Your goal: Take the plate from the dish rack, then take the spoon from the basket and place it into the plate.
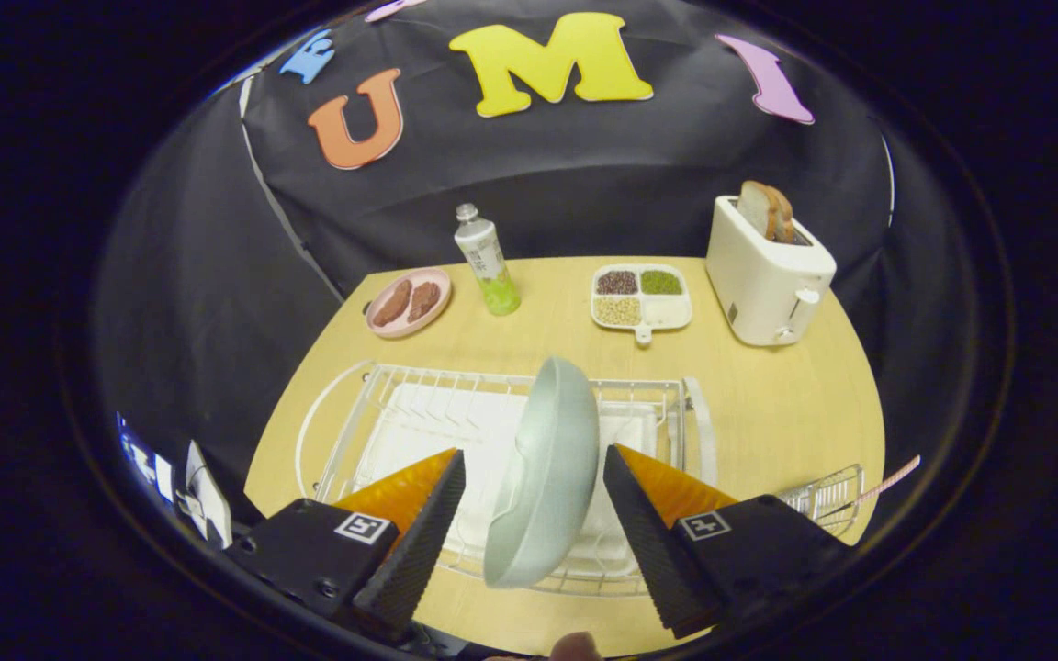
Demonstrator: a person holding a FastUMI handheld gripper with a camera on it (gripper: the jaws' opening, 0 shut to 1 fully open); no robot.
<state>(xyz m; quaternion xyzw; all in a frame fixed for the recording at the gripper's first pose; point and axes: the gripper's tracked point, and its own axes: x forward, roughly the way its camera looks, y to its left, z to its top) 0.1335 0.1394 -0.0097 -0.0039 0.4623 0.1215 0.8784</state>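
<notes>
The wooden table (768, 404) was the largest thing and it stretched out under and beyond the fingers. On it, just ahead of the fingers and partly between them, lay the white wire dish rack (419, 404) with a white tray inside it. The pale green plate (547, 468) stood on its edge in this rack, leaning a little, and it rose up in the gap between the two fingers. The gripper (534, 514) was spread wide, one finger on each side of the plate. There was a clear space between each finger pad and the plate, so neither finger pressed on it.

Far beyond the right finger stood a white toaster (768, 275) with bread slices (766, 211) sticking out of its top. To the outer side of the right finger was a small wire basket (830, 494), and a thin pink handle (892, 477) came out of it; I could not tell if this was the spoon.

Well beyond the fingers, near the back of the table, were a white divided tray (641, 298) with grains, a pink plate (408, 301) with two brown pieces of food, and between these two a bottle (487, 262) with green liquid, standing a little tilted in this view.
</notes>
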